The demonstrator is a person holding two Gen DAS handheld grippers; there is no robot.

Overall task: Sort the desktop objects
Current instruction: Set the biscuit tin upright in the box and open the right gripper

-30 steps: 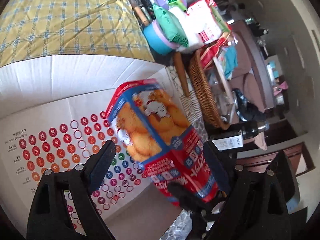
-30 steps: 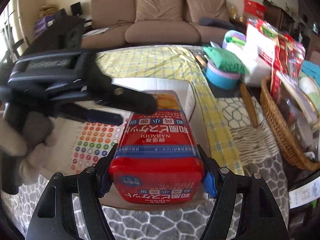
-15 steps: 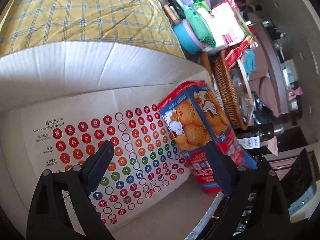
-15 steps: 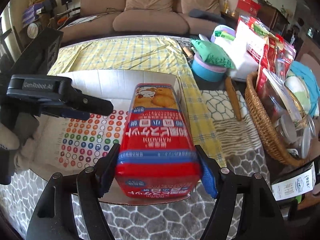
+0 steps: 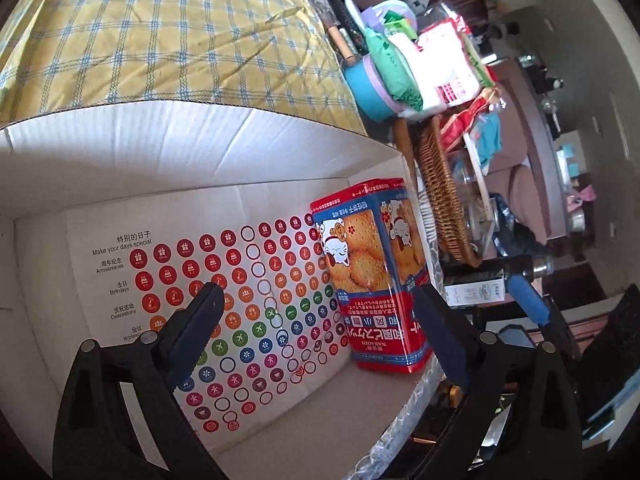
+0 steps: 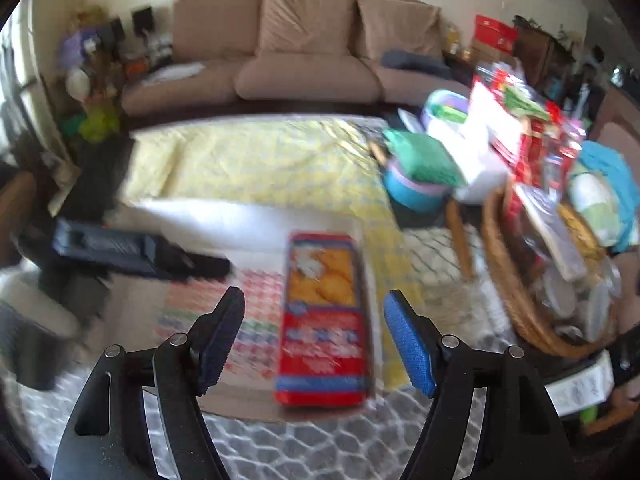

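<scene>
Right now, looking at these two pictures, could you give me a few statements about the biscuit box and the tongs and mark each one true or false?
1. The biscuit box stands inside the cardboard box. True.
2. The right tongs are clamped on the biscuit box. False: they are open, and the box sits clear of both fingers.
3. The left tongs are open and hold nothing. True.
4. The sticker sheet lies on the yellow checked cloth. False: it lies on the floor of the cardboard box.
5. The wicker basket sits outside the cardboard box. True.
</scene>
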